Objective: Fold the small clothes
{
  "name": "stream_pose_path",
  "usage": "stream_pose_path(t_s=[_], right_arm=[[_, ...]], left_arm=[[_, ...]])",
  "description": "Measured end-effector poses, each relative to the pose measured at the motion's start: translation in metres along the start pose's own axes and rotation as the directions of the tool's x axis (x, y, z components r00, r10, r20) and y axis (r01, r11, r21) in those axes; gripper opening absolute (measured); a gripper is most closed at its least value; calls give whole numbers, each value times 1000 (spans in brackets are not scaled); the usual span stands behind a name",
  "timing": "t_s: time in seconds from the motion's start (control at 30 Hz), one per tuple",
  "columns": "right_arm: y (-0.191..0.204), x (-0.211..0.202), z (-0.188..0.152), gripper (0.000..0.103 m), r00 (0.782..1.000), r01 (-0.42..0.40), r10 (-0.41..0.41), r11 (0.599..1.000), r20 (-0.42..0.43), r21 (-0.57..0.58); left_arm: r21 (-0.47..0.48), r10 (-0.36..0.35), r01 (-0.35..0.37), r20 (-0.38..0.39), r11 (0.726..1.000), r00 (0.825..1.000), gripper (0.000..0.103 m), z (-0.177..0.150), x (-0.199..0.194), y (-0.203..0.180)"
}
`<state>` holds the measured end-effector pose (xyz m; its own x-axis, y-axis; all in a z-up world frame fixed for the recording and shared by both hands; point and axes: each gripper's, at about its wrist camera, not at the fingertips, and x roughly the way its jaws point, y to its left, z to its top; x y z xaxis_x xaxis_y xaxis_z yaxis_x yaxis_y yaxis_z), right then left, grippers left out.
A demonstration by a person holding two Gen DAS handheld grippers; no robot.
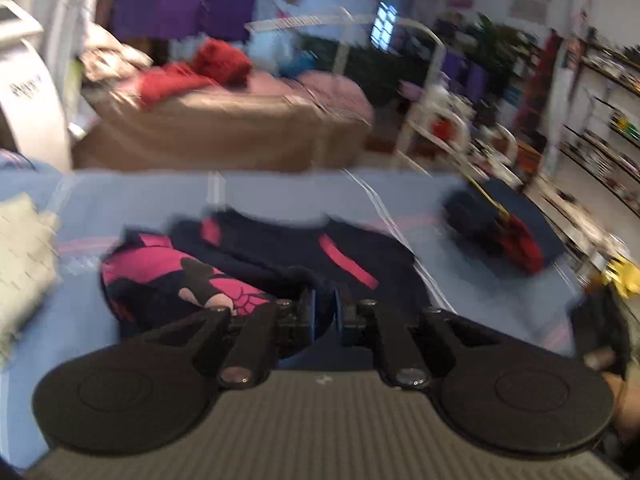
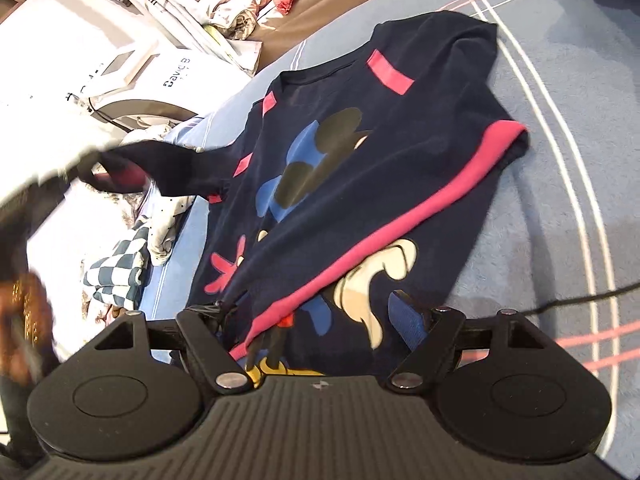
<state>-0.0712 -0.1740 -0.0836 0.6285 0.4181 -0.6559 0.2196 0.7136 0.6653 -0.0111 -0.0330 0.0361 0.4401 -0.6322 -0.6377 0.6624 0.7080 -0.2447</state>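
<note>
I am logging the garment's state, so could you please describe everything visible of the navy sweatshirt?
The navy sweatshirt looks like soft knit, with pink shoulder patches, a pink hem band and a cartoon mouse print. It lies on the blue bedspread, one side folded over the front. The left claw lifts its sleeve; the open right claw straddles its near edge.
</note>
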Motion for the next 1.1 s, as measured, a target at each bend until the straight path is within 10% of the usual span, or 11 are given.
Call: stream_pose_path(t_s=[0.1, 0.3, 0.6, 0.83, 0.97, 1.1], right_arm=[[-12, -8, -4, 103, 999, 31, -31, 999, 4, 26], [-20, -3, -10, 103, 999, 41, -40, 999, -6, 33], [22, 12, -33, 103, 998, 68, -64, 980, 27, -185], [99, 34, -40, 103, 995, 89, -51, 818, 82, -569], [135, 59, -44, 103, 944, 325, -259, 642, 203, -694], [119, 64, -36, 102, 988, 126, -153, 788, 6, -603]], left_arm=[[82, -38, 53, -175, 995, 984, 57, -59, 27, -44], [293, 201, -133, -215, 947, 956, 93, -106, 33, -55], [29, 214, -212, -179, 977, 960, 92, -91, -3, 14], [5, 274, -278, -171, 961, 946, 92, -96, -12, 29], [14, 301, -302, -160, 953, 940, 92, -99, -19, 29], [-4, 303, -309, -174, 951, 937, 93, -103, -22, 36]])
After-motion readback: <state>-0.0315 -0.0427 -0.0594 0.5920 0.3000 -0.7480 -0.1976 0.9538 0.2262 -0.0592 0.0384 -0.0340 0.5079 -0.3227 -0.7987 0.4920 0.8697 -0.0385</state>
